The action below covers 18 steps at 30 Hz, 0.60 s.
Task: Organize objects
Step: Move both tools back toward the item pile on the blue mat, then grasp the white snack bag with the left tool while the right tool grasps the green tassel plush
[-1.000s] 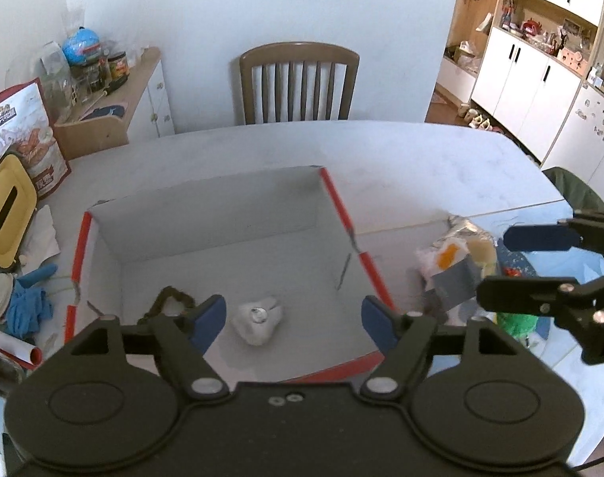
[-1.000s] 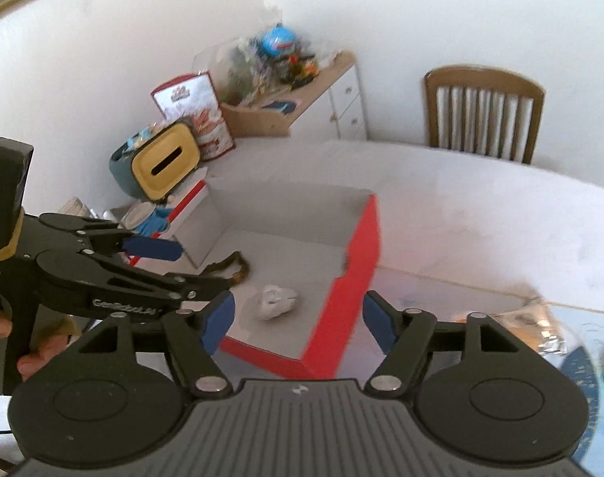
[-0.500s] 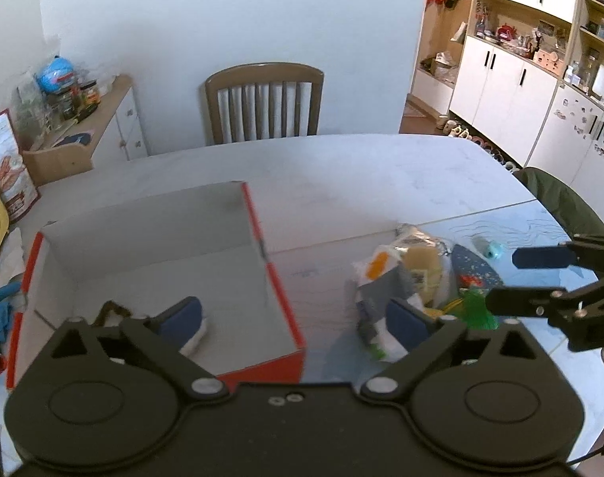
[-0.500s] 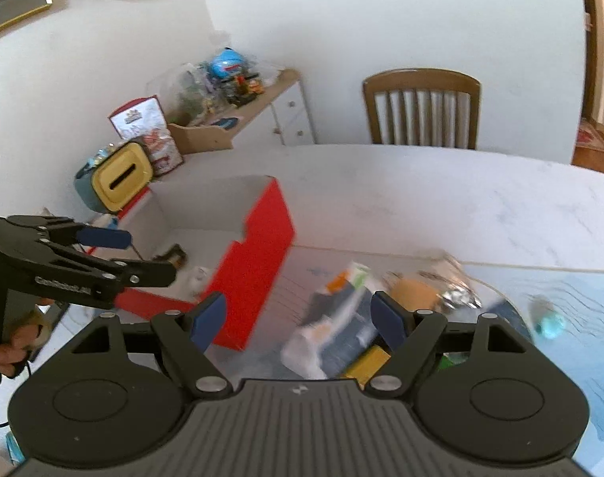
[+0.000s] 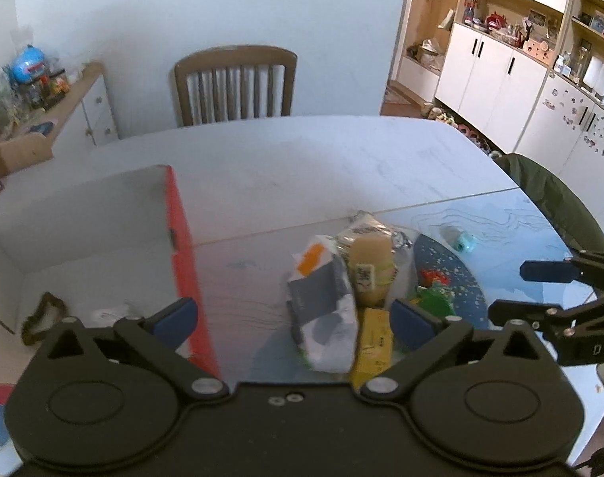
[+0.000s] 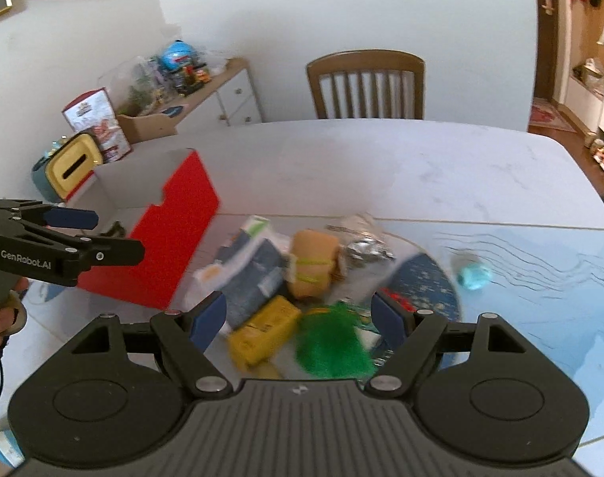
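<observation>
- An open red-sided cardboard box (image 5: 179, 214) sits at the left of the pale table (image 5: 302, 151).
- The left gripper (image 5: 294, 320) hangs wide open, holding nothing.
- A pile of packets (image 6: 286, 278) lies right of the box.
- The right gripper (image 6: 300, 318) gapes empty above it.

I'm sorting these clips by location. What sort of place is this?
Most likely a home dining room: a large pale table with a wooden chair at its far side, white cupboards with cluttered shelves, and a low sideboard piled with household things.
</observation>
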Tool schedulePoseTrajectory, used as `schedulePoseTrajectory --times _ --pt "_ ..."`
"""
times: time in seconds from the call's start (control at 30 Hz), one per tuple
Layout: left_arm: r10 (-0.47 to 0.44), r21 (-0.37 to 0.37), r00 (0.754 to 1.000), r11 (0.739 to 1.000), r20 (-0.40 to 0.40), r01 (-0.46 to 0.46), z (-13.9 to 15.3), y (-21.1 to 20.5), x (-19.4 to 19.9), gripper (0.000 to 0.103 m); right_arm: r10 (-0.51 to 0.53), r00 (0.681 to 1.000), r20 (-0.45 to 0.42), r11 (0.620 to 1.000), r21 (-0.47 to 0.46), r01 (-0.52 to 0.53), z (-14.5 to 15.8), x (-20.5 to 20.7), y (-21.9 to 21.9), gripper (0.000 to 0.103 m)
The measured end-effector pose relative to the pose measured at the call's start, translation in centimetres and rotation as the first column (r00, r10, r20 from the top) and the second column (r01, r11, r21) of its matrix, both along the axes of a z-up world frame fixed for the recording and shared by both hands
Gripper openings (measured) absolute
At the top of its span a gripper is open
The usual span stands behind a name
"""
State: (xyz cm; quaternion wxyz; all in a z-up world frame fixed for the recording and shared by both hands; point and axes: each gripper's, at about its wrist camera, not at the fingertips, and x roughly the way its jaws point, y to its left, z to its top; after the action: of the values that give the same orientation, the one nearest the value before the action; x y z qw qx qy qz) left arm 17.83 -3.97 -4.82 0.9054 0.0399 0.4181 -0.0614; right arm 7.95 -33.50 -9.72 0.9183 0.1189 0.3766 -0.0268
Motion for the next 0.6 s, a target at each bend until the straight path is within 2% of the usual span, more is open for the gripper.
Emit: schedulePoseTrajectory --times 0.27,0.4,0.6 --pt "0.026 -0.001 0.998 1.000 -0.054 -0.026 -1.9 -1.7 2.5 0.102 -0.034 0.999 -0.038 0.999 -0.024 0.033 -1.9 -0.4 -2.9 0.080" --pt "0.038 0.026 0.997 0.999 -0.071 -0.037 -2.9 -2.5 3.6 0.102 -0.050 0.998 -0.048 0.998 -0.028 0.048 -2.5 -0.5 -4.6 0.080" --pt "0.050 0.068 0.995 0.997 -0.081 -0.045 -4.1 -3.6 5.1 0.102 0.004 0.997 -0.077 1.000 -0.021 -0.006 -4.0 0.1 -4.8 0.080"
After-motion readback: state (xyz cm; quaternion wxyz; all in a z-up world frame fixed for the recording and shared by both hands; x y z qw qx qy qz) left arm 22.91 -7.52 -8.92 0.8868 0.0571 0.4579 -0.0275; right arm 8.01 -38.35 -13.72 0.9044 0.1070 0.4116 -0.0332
